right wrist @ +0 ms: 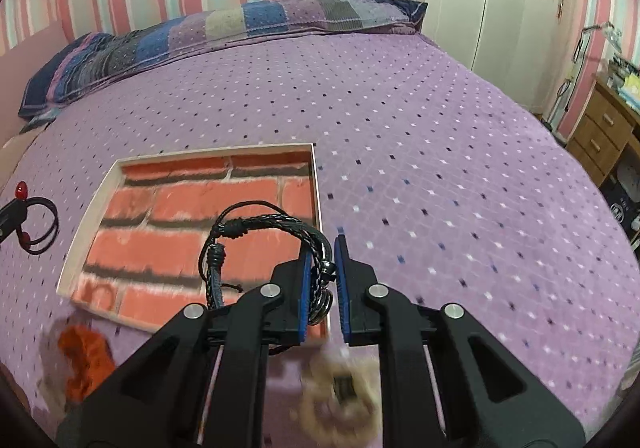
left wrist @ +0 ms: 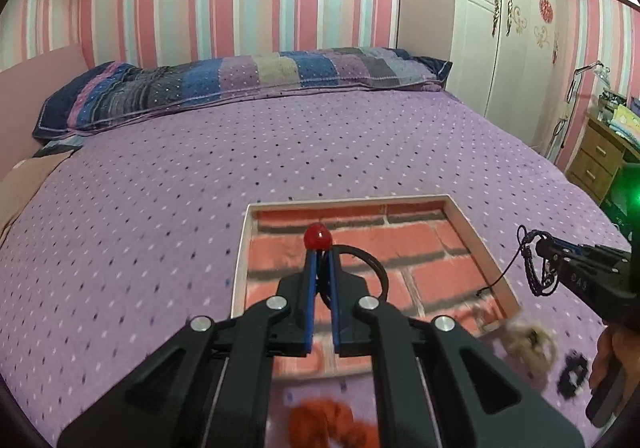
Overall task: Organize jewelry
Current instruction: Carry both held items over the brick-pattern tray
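Observation:
A shallow white-rimmed tray (left wrist: 476, 238) with a red brick-pattern lining lies on the purple bed; it also shows in the right wrist view (right wrist: 317, 184). My left gripper (left wrist: 320, 250) is shut on a black cord necklace (left wrist: 372, 262) with a red bead (left wrist: 317, 236), held above the tray. My right gripper (right wrist: 323, 246) is shut on a black braided leather bracelet (right wrist: 276, 226) over the tray's right edge. In the left wrist view the right gripper (left wrist: 538, 248) hangs the bracelet (left wrist: 534, 268) right of the tray.
An orange scrunchie (right wrist: 86, 362), a cream fluffy scrunchie (right wrist: 340, 384) and a black lace item (left wrist: 573, 374) lie on the purple bedspread (right wrist: 440, 152) near the tray's front. Pillows (left wrist: 240, 82) lie at the bed's far end. A wooden drawer unit (right wrist: 600, 132) stands at the right.

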